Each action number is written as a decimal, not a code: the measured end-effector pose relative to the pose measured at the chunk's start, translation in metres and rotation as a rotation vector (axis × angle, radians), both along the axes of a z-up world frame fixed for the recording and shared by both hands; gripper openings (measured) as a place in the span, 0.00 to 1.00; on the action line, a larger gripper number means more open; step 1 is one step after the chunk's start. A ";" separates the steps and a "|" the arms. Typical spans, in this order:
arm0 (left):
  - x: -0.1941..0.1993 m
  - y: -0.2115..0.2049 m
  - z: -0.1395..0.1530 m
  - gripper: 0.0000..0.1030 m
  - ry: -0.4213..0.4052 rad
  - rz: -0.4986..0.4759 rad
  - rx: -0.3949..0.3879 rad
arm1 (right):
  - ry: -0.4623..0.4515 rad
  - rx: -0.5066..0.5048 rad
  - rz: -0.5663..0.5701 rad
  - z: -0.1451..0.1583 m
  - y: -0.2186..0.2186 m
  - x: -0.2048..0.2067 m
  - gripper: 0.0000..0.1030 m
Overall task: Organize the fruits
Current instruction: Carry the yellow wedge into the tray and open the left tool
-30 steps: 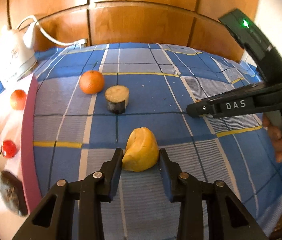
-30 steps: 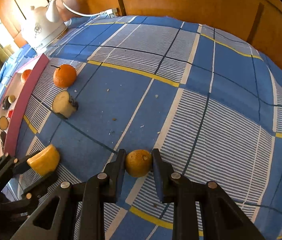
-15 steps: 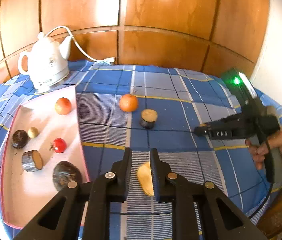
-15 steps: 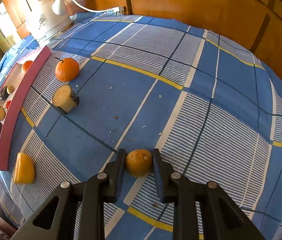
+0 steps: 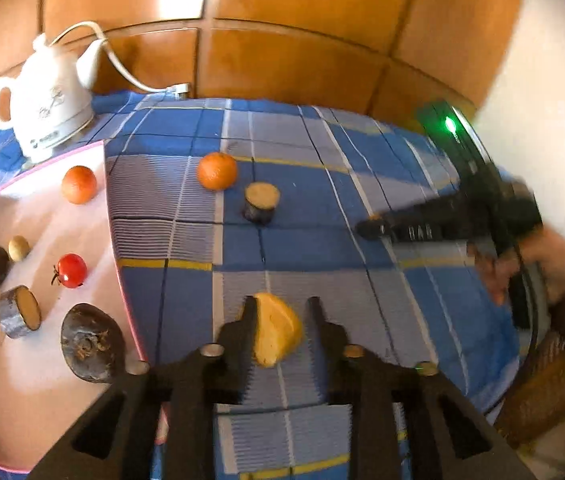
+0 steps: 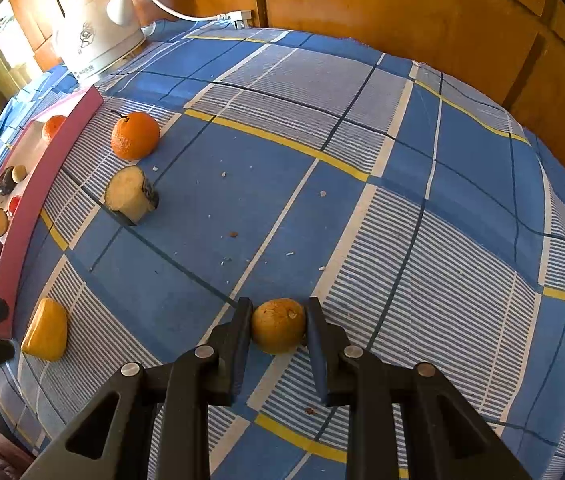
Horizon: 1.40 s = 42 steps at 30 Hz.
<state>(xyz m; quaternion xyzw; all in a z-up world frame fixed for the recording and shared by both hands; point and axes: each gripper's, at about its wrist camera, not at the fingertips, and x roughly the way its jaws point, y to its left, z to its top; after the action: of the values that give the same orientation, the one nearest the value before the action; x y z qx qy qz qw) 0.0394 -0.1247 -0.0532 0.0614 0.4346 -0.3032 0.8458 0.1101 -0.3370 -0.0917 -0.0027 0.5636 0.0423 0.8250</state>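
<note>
— What's the left gripper (image 5: 280,326) doing?
— Its jaws just parted around the yellow wedge (image 5: 276,328), beside the tray (image 5: 120,280).
— The right gripper (image 6: 278,326)?
— Clamped on the small orange fruit (image 6: 278,325), mid-tablecloth (image 6: 422,184).

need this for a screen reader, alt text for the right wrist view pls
The right tool is closed on a small yellow-brown fruit on a blue checked cloth. To the left lie a yellow wedge, a cut piece and an orange, beside a pink tray.
</note>
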 end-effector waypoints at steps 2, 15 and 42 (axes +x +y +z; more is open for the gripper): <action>-0.004 -0.002 -0.002 0.43 -0.023 -0.042 0.052 | 0.005 -0.005 0.002 0.000 0.000 0.002 0.27; 0.006 -0.037 -0.032 0.33 0.001 -0.111 0.262 | 0.010 -0.032 0.018 0.000 0.008 0.006 0.27; 0.119 0.116 0.016 0.26 0.038 0.446 -0.050 | -0.006 -0.059 0.034 0.000 0.015 0.000 0.27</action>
<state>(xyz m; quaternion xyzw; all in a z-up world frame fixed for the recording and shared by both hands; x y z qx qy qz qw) 0.1583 -0.0085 -0.0370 -0.0631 0.4458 -0.1202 0.8848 0.1096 -0.3218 -0.0912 -0.0367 0.5619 0.0396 0.8254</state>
